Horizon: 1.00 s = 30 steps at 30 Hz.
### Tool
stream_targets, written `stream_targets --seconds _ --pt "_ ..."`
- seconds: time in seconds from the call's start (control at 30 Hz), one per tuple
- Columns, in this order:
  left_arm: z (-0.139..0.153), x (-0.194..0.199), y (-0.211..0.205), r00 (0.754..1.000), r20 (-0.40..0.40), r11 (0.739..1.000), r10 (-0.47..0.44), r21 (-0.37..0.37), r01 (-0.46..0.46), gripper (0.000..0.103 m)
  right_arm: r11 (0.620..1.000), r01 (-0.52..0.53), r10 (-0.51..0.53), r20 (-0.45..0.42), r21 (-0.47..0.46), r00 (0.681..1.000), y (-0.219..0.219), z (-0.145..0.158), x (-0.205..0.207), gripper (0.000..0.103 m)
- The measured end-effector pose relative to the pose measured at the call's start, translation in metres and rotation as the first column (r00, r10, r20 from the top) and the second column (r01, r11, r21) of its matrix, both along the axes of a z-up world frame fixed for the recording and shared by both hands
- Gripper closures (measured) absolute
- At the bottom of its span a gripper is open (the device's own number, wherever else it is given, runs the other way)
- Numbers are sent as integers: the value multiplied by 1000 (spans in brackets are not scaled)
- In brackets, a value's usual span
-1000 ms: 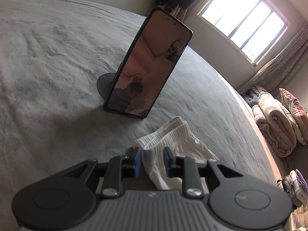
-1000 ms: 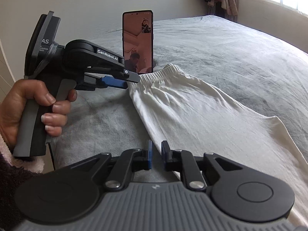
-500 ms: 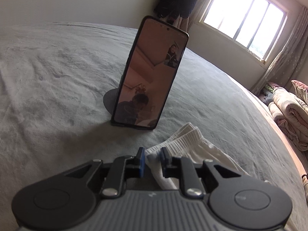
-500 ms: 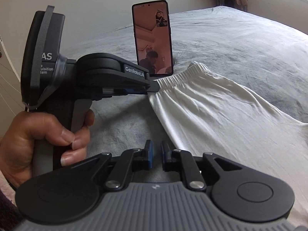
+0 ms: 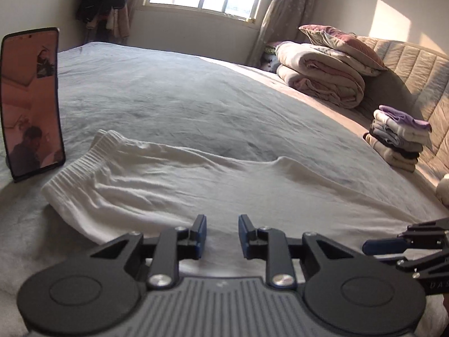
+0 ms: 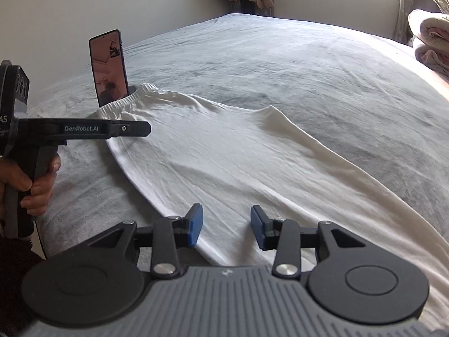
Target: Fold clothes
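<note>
White trousers (image 5: pixel 196 179) lie spread flat on the grey bed sheet (image 5: pixel 182 90), the ribbed waistband (image 5: pixel 75 168) at the left by the phone. My left gripper (image 5: pixel 221 236) hovers low over the near edge of the cloth. Its jaws are opening and nothing is between the pads. The right gripper (image 6: pixel 226 227) stands over the trousers (image 6: pixel 252 163) further along the leg. Its jaws are opening too, wide apart, with cloth below them but none pinched. The left gripper (image 6: pixel 146 129) shows side-on near the waistband (image 6: pixel 123 102), held by a hand (image 6: pixel 36 185). The right gripper (image 5: pixel 373 245) shows at the right edge.
A phone on a stand (image 5: pixel 31 101) is upright at the waistband end, also in the right wrist view (image 6: pixel 109 67). Rolled quilts with a pillow (image 5: pixel 322 78) and a stack of folded clothes (image 5: pixel 398 137) sit by the padded headboard (image 5: pixel 415 64). A window lies beyond the bed.
The left gripper has let go of the waistband and swung right, rolling level. The right gripper's jaws have spread open and it has moved right along the trousers, which now lie flat.
</note>
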<state>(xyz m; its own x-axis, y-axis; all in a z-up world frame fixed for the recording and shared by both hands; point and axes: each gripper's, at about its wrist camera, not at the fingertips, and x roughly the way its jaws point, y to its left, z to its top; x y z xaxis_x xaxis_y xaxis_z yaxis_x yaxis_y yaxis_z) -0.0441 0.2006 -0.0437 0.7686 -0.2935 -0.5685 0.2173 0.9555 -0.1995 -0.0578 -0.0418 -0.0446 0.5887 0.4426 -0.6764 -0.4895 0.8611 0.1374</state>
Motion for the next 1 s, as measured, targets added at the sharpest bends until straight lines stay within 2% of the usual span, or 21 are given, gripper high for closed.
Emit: stream_targets --seconds 0.07,0.13,0.2,0.27,0.3,0.43,0.47,0.5,0.53,0.57,0.6,0.63,0.67,0.77,0.87,1.0 --pt "-2 -6 -11 997 2 996 -83 35 83 76 1000 -18 18 -3 -6 1000 -5 -2 -11 61" --pt "0 -14 -20 984 7 984 -176 34 176 71 999 -41 42 7 -27 999 -9 -1 -24 61" --pt "1 -21 -29 964 15 964 -266 31 266 64 998 -53 54 21 -46 998 -15 0 -34 61" --pt "-1 -28 -45 931 5 930 -365 49 364 55 997 -58 60 32 -56 998 -20 3 -41 61" --pt "-3 -30 -52 917 -2 915 -399 62 398 54 997 -56 58 38 -58 998 -23 3 -43 61" --pt "-7 -40 -77 882 13 874 -472 138 466 54 997 -31 36 62 -68 997 -30 4 -44 61" --pt "-8 -40 -79 880 18 872 -475 143 468 54 997 -27 31 66 -73 997 -31 3 -43 61" --pt "-8 -39 -80 880 22 872 -475 144 467 56 997 -23 28 70 -80 997 -31 3 -42 62" --pt "-8 -38 -81 881 22 873 -473 142 466 65 996 -21 27 73 -90 997 -31 3 -41 65" --pt "-7 -37 -80 882 22 875 -470 139 463 76 995 -19 26 74 -100 997 -30 2 -40 74" --pt "-7 -36 -80 884 21 877 -467 136 461 80 994 -16 23 68 -105 997 -30 1 -38 78" --pt "-7 -35 -80 887 20 880 -462 135 455 90 995 -12 19 61 -103 998 -30 0 -36 83" --pt "-7 -33 -80 890 18 883 -456 134 450 99 995 -9 14 55 -98 998 -31 0 -34 83" --pt "-6 -34 -78 898 39 894 -439 123 431 103 997 -7 10 44 -74 999 -30 4 -32 83" --pt "0 -38 -74 896 87 899 -435 97 427 103 998 -23 26 48 -58 999 -24 7 -31 75" --pt "8 -40 -67 894 122 902 -431 54 428 103 996 -29 36 71 -86 997 -13 5 -27 75"
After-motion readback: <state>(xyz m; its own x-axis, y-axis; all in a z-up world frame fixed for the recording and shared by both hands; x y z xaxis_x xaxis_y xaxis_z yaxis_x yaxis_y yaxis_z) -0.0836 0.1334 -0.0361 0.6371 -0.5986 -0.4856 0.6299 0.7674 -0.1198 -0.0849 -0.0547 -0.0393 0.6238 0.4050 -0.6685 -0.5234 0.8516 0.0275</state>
